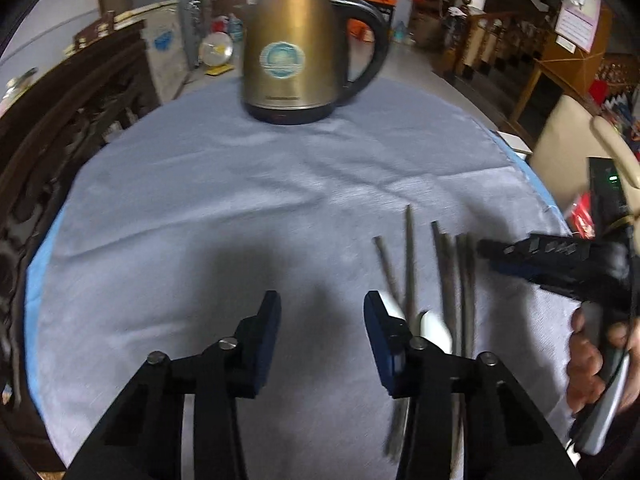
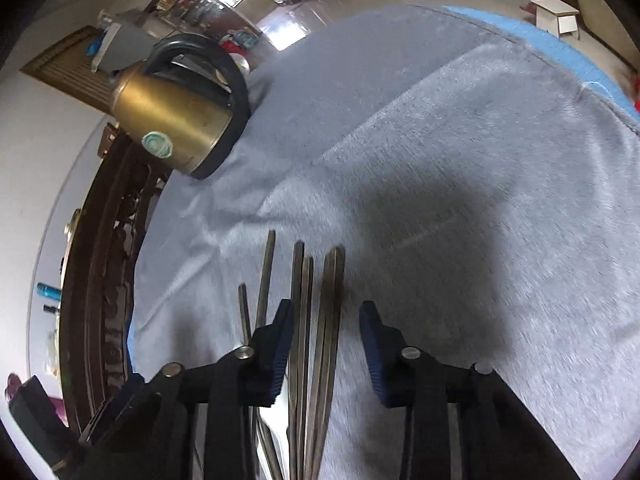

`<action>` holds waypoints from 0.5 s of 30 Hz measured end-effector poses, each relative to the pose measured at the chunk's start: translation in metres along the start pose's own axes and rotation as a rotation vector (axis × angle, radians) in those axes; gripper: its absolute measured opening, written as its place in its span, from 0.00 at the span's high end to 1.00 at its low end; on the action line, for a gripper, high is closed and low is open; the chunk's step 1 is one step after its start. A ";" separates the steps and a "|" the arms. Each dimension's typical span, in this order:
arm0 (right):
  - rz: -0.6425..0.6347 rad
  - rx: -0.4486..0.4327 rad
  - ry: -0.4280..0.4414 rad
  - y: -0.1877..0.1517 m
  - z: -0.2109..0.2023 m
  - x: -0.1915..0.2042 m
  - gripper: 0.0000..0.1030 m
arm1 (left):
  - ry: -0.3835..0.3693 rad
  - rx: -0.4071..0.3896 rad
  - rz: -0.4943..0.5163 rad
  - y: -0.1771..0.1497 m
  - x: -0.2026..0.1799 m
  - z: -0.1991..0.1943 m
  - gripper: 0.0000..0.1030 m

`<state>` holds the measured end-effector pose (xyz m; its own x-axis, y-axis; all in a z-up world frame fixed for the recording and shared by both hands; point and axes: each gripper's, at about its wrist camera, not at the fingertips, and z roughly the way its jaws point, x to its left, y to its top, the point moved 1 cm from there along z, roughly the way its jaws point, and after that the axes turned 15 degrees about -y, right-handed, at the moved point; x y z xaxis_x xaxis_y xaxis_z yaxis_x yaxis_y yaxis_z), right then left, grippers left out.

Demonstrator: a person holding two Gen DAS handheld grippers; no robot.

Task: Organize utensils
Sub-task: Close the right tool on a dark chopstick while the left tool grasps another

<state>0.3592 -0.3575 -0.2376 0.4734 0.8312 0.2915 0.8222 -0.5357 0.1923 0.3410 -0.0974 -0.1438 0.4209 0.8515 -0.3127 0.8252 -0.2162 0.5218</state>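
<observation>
Several dark metal chopsticks [image 1: 448, 276] lie side by side on the grey cloth, right of my left gripper [image 1: 322, 340]. A white spoon [image 1: 434, 326] lies among them. My left gripper is open and empty, its right finger just left of the chopsticks. My right gripper [image 1: 532, 252] shows at the right edge of the left wrist view, held by a hand. In the right wrist view the right gripper [image 2: 326, 348] is open, and several chopsticks [image 2: 320, 320] run between its fingers on the cloth below. A shiny utensil [image 2: 272, 432] lies partly hidden under its left finger.
A bronze electric kettle [image 1: 296, 52] with a black handle stands at the far side of the round table [image 1: 200, 200]; it also shows in the right wrist view [image 2: 176, 120]. A dark carved wooden cabinet [image 1: 60, 120] runs along the left. A beige chair [image 1: 576, 148] stands at the right.
</observation>
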 end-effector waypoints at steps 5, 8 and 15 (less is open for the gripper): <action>-0.030 0.009 -0.085 0.004 0.019 0.012 0.81 | -0.012 0.041 0.033 0.018 -0.011 0.025 0.62; -0.075 -0.004 -0.129 0.007 0.021 0.019 0.90 | -0.008 0.068 0.049 0.026 -0.013 0.041 0.62; -0.107 -0.013 -0.132 0.010 0.016 -0.002 0.92 | -0.007 0.151 0.088 0.040 -0.024 0.082 0.62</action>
<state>0.3714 -0.3621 -0.2508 0.4214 0.8955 0.1433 0.8665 -0.4442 0.2278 0.3946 -0.1654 -0.1803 0.4966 0.8226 -0.2768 0.8318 -0.3599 0.4227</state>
